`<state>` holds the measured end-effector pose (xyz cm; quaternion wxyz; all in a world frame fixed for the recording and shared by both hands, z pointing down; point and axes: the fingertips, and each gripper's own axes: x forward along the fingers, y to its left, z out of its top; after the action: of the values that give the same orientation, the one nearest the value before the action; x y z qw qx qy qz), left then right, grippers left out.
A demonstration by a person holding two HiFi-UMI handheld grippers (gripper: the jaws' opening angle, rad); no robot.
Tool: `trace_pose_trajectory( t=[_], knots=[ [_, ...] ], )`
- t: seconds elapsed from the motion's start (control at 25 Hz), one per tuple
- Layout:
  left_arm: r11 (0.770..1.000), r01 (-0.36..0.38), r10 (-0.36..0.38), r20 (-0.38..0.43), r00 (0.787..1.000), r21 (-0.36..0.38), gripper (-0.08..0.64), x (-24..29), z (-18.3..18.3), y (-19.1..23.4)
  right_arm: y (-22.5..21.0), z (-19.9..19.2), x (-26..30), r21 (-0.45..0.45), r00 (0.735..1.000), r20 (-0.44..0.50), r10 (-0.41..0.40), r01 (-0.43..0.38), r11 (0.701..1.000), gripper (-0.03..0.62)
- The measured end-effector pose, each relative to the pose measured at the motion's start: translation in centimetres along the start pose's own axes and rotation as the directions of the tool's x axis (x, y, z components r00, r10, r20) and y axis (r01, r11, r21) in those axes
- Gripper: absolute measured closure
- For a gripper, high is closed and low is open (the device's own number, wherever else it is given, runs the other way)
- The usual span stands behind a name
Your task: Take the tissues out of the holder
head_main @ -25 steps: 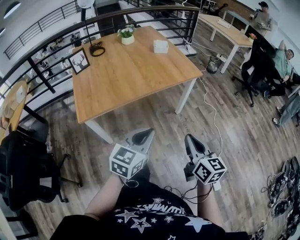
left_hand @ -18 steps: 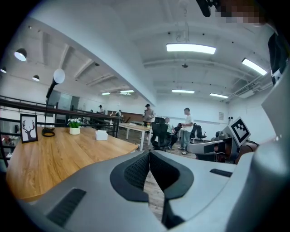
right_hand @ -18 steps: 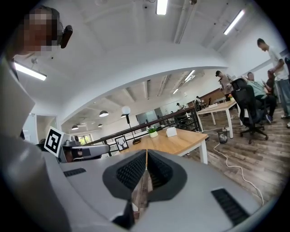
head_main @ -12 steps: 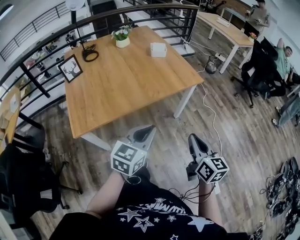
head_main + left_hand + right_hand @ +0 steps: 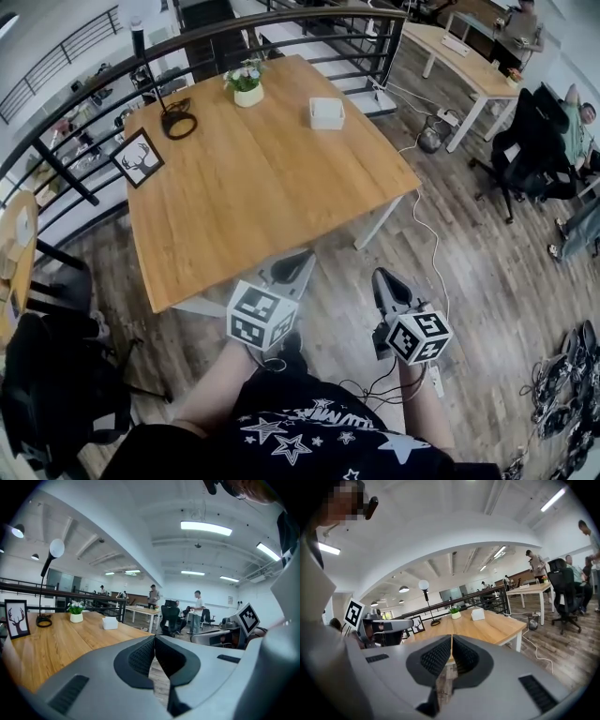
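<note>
The white tissue holder [image 5: 326,113] stands on the far right part of the wooden table [image 5: 262,187]; it also shows as a small white box [image 5: 110,623] in the left gripper view and as a box [image 5: 477,614] in the right gripper view. Both grippers are held low in front of the person, short of the table's near edge and far from the holder. My left gripper [image 5: 298,261] has its jaws shut with nothing between them, tips together [image 5: 154,637]. My right gripper [image 5: 382,278] is likewise shut and empty [image 5: 451,637].
A potted plant [image 5: 247,82], a black lamp base [image 5: 178,122] and a framed deer picture [image 5: 138,157] share the table. A black railing [image 5: 75,141] runs behind it. An office chair [image 5: 56,394] stands at left; cables [image 5: 427,234] trail on the floor. People sit at the far right [image 5: 581,117].
The table has come nearer in the head view and its near edge now lies just ahead of the left gripper. Both grippers stay shut and side by side.
</note>
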<state>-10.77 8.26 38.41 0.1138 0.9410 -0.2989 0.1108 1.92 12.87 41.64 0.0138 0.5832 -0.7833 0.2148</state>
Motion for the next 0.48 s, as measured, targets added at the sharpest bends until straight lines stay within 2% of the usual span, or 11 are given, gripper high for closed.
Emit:
trace_pose_trajectory(
  t=[0.2, 0.36, 0.48],
  knots=[
    [1.0, 0.003, -0.003, 0.005, 1.0, -0.008, 0.546, 1.7, 1.4, 4.9, -0.7, 1.4, 5.6, -0.055, 0.997, 0.008, -0.073, 0.073, 0.996, 0.574],
    [0.999, 0.036, -0.036, 0.004, 0.999, -0.009, 0.546, 3.1, 1.8, 7.8, -1.0, 2.4, 9.1, -0.105, 0.991, 0.028, -0.132, 0.134, 0.985, 0.574],
    [0.998, 0.06, -0.06, -0.004, 0.998, -0.006, 0.546, 4.1, 1.7, 9.2, -1.6, 2.4, 10.6, -0.079, 0.985, 0.032, -0.172, 0.174, 0.982, 0.574]
  ],
)
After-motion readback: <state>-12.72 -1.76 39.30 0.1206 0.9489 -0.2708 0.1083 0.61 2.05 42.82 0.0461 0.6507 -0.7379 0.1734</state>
